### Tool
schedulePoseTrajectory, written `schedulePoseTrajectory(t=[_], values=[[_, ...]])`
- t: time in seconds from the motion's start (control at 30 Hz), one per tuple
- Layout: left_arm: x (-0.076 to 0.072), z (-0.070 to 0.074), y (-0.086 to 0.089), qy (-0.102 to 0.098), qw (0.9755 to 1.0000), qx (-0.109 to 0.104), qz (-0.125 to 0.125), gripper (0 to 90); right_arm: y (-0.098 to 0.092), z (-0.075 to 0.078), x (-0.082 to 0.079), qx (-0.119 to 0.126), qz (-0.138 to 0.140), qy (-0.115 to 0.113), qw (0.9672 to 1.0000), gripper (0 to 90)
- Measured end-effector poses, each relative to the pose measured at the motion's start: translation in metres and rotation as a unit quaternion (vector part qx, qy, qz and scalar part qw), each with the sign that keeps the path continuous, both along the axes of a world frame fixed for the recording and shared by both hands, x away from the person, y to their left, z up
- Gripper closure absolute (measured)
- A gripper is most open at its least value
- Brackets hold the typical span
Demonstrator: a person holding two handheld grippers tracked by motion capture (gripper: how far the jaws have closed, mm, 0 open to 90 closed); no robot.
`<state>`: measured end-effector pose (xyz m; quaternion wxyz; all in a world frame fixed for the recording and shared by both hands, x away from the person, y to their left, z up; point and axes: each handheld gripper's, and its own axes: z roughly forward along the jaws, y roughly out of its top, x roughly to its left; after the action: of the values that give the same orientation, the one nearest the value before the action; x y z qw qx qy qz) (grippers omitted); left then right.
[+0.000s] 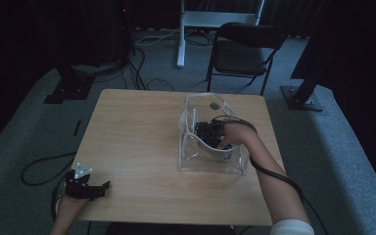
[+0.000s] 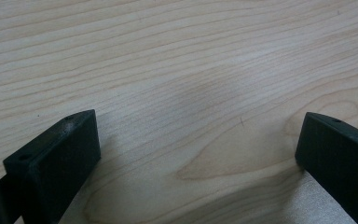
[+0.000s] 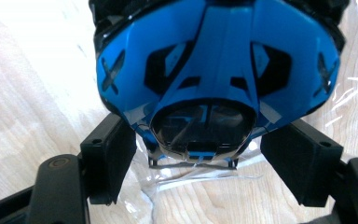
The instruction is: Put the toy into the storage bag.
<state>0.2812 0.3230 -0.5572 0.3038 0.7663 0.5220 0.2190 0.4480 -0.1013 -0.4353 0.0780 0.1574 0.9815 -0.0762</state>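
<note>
Two grippers are mine: from above, my right gripper (image 1: 215, 139) is down inside the clear plastic bag (image 1: 191, 147) on the table (image 1: 137, 132), while my left gripper (image 2: 196, 154) rests wide apart over bare wood. Up close, my right jaws stand apart around a shiny blue and black toy (image 3: 214, 70) in the bag, not squeezing yet. I think grabbing and lifting are left.

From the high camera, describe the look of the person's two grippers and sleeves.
The left gripper is black, with blocky flat-faced jaws and a grey three-cornered plate dotted with pale markers on top. The right gripper is black too, with a thick black cable trailing along the forearm. A white sleeve cuff shows on the right arm.
</note>
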Motion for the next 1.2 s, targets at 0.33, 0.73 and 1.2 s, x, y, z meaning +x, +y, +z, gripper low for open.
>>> schedulePoseTrajectory(t=[0.33,0.73,1.2], values=[[0.000,0.000,0.000,0.000,1.0000,0.000,0.000,0.3,0.001,-0.009,0.001,-0.019,-0.019,0.014,0.9996,25.6],[0.000,0.000,0.000,0.000,1.0000,0.000,-0.002,0.3,0.000,-0.004,0.000,0.006,-0.018,0.021,0.9996,21.2],[0.000,0.000,0.000,0.000,1.0000,0.000,-0.002,0.3,-0.015,0.035,-0.012,0.130,-0.028,-0.012,0.9911,14.6]])
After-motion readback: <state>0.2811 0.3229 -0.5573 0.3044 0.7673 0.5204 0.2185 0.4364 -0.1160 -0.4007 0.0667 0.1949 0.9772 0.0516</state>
